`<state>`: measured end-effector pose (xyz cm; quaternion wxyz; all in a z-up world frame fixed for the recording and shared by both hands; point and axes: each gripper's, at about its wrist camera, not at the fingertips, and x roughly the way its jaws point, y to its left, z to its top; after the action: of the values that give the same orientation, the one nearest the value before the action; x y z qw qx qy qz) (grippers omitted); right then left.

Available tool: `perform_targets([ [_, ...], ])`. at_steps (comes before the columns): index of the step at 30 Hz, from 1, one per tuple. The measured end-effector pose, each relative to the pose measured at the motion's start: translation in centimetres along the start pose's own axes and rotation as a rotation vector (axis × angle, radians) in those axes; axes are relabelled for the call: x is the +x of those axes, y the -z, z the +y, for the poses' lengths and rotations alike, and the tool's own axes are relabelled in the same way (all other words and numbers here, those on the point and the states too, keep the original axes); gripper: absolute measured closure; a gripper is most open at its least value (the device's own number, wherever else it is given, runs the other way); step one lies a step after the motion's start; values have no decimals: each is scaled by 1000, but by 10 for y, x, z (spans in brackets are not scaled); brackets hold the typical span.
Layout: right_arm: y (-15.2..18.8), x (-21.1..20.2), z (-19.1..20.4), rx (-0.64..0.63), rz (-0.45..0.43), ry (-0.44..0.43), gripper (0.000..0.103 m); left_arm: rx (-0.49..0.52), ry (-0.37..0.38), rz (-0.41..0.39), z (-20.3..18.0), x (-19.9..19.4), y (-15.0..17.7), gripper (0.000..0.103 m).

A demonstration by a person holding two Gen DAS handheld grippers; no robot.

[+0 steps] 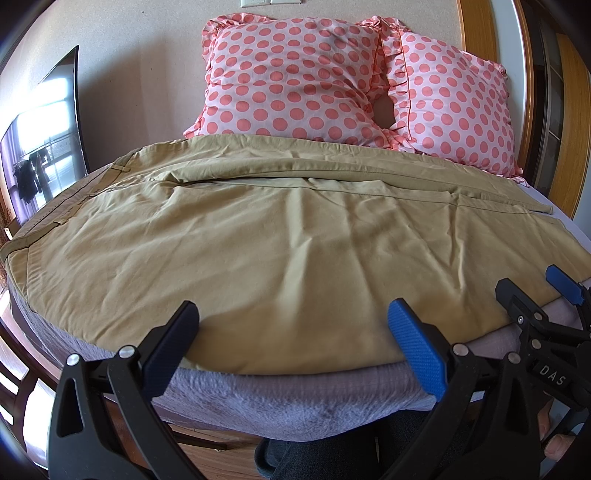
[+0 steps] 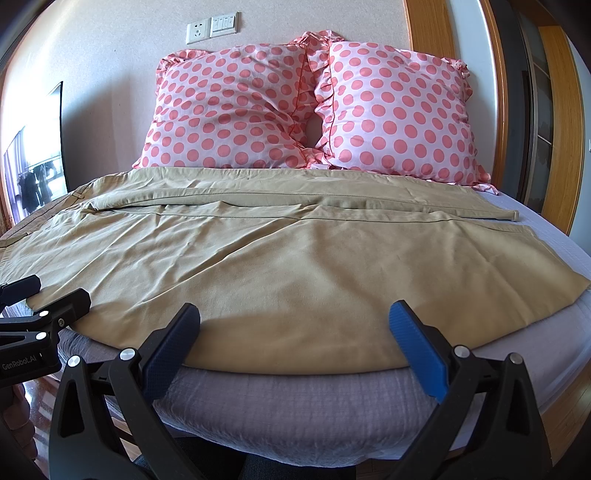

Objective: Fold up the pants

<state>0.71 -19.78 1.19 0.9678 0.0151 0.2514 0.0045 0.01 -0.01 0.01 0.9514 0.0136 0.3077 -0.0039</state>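
Left wrist: your left gripper (image 1: 293, 330) and right gripper (image 2: 295, 332) gape empty; pants (image 1: 258, 240) at 12 o'clock on bed (image 1: 295, 398).

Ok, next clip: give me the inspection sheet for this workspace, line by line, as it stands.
Surface: bed with a grey-lilac textured cover, near edge in view.
Job's things: khaki pants spread flat across the bed, wrinkled, waistband to the left, leg hems to the right; no fold made yet.
Clutter: two pink polka-dot pillows propped against the wall behind the pants.
Grippers: left tool and right tool both open at the pants' near edge, holding nothing.
Cables: nothing seen.
Surroundings: wall switch plate, dark screen on the left, wooden door frame on the right.
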Motion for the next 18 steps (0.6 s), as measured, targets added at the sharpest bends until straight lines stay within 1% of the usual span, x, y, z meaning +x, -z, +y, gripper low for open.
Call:
perform_targets([
  [3,1,0,-1,-3,-15,-6,1,1,2,11,0,1,-1,2],
  [5,3,1,-3,-16,-19,-24,1,-1,10,21,1,1,-3,2],
  [7,-9,6,-10,-30,22,-43,1,-11,26,24,3,1,-5,2],
  [8,-21,6,-18,-26,14,-37,1,-21,47,15,7,-2,-8,2],
  [10,-45,0,-42,10,-53,-3,1,-37,80,-38,12,-11,-11,2],
  [11,-61,0,-58,37,-68,16,1,-41,77,-73,15,-15,-13,2],
  [12,-78,4,-73,66,-64,34,1,-38,60,-105,17,-19,-16,2],
  [13,-97,13,-92,108,-42,63,1,-28,43,-129,15,-22,-19,2],
  [15,-130,38,-127,205,20,123,1,-6,27,-152,13,-22,-24,2],
  [17,-153,70,-161,315,87,186,1,-3,50,-158,12,-21,-28,2],
  [18,-164,87,-177,358,117,203,1,-4,64,-157,12,-19,-29,2],
])
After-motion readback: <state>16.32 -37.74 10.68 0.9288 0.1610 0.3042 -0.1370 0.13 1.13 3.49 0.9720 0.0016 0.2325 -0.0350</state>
